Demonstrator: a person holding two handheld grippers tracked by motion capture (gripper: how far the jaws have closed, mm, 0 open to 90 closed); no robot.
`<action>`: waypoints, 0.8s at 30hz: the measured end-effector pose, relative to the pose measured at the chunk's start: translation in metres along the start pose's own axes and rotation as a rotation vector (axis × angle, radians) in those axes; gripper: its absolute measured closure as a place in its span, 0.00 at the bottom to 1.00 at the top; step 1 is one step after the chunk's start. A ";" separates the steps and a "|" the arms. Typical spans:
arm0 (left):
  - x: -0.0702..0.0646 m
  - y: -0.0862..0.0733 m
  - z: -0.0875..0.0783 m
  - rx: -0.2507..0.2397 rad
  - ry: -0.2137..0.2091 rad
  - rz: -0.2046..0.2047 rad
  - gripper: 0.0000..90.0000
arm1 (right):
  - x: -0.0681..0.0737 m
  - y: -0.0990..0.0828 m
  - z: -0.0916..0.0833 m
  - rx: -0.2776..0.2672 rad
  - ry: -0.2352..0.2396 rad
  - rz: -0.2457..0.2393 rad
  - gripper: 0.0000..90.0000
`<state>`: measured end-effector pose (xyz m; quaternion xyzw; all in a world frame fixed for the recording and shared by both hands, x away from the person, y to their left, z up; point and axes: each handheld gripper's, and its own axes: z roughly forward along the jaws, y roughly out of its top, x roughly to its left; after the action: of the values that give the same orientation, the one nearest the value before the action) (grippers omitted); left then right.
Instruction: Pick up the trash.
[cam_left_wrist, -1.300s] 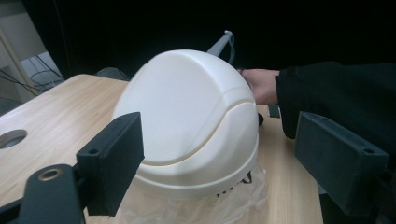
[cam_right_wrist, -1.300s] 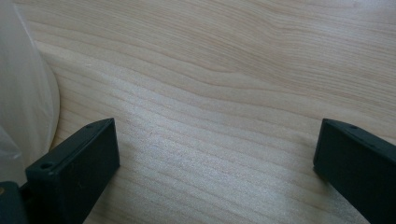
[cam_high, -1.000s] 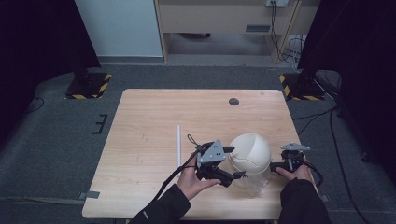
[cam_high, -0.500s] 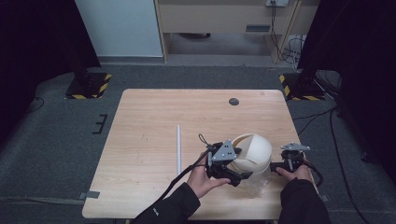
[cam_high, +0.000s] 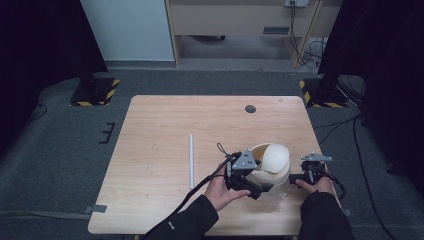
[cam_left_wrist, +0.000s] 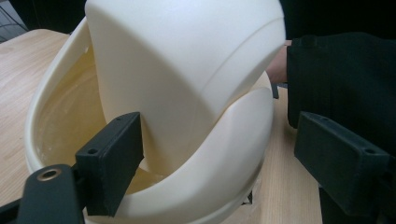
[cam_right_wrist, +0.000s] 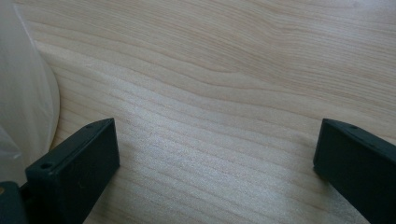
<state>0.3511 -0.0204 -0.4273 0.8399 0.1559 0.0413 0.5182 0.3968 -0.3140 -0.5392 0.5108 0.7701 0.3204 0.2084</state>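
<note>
Two cream bowls sit near the table's front right: a lower bowl (cam_high: 280, 175) (cam_left_wrist: 224, 168) lies tilted with its opening to the left, and an upper bowl (cam_high: 272, 156) (cam_left_wrist: 187, 60) is tipped into it. My left gripper (cam_high: 257, 187) (cam_left_wrist: 219, 140) is open and straddles the lower bowl's rim, with one jaw inside and the other outside and apart from it. Just right of the bowls my right gripper (cam_high: 299, 177) (cam_right_wrist: 215, 144) is open over bare wood, holding nothing.
A thin white rod (cam_high: 190, 160) lies left of the bowls on the wooden table (cam_high: 160, 130). A small black disc (cam_high: 250, 108) sits near the far edge. A translucent plastic piece (cam_high: 277, 197) (cam_right_wrist: 23, 93) lies in front of the bowls.
My left gripper has moved right and in onto the bowls' rim. The bowls have tipped from dome-up to showing an opening on the left. The right gripper has stayed put.
</note>
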 end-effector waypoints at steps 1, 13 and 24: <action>0.000 0.001 0.001 0.004 -0.002 0.001 0.17 | 0.000 0.000 0.000 0.000 0.000 -0.002 0.01; 0.000 0.008 -0.036 -0.057 0.042 0.027 0.21 | 0.000 0.000 0.000 0.000 0.000 -0.001 0.01; 0.035 -0.042 -0.114 0.004 0.253 -0.059 0.25 | 0.000 0.000 0.000 0.000 0.001 -0.001 0.01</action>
<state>0.3484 0.1059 -0.4155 0.8240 0.2448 0.1311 0.4939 0.3969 -0.3140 -0.5391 0.5103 0.7703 0.3205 0.2083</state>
